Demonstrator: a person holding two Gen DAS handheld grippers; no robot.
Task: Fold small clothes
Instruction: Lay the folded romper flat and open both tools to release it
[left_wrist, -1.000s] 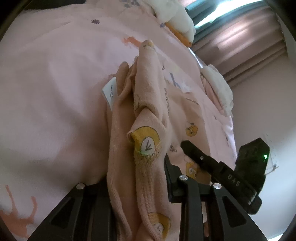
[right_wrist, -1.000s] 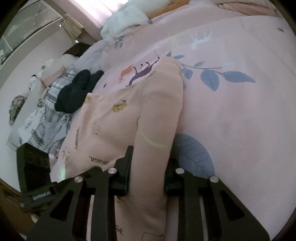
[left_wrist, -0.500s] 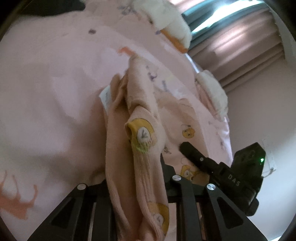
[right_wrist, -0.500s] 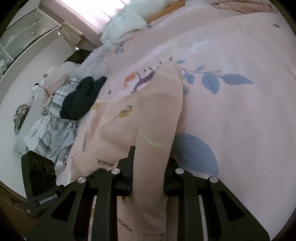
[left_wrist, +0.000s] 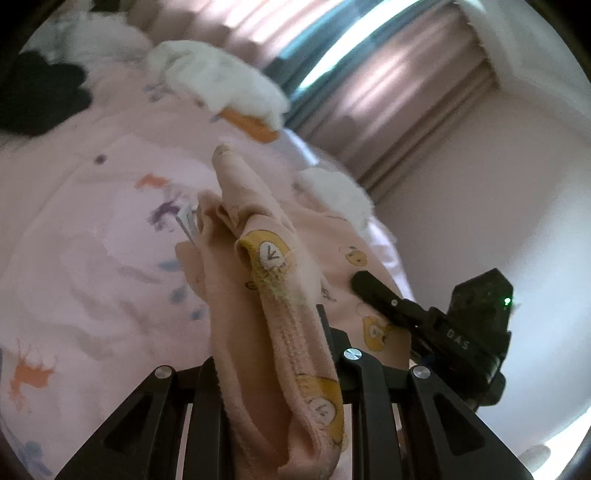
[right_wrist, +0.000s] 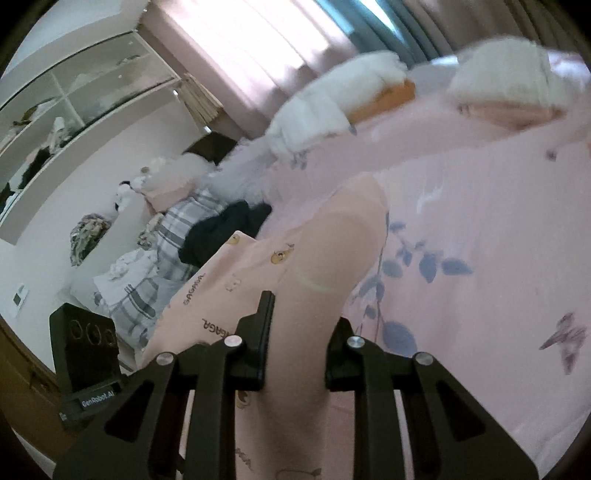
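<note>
The left claw (left_wrist: 273, 354) is gripping a bunched fold of the pink garment (left_wrist: 258, 295) — its jaws, having just been closing, are now pressing on the cloth between them. The fabric there is soft ribbed knit, peach-pink, with yellow bear patches and a thick rolled hem, and it is draping out ahead of the claw in a crumpled ridge toward the bed sheet (left_wrist: 92, 229). The right claw (right_wrist: 299, 339) is clamping another part of the same garment (right_wrist: 325, 258), a smooth folded edge rising between the narrow-set jaws. From there the cloth is spreading leftward, printed with small animals and lettering. The sheet (right_wrist: 498, 258) below is pale pink with blue leaf prints. The other claw is showing at each view's edge. White fluffy bedding (left_wrist: 221, 77) is lying farther back.
</note>
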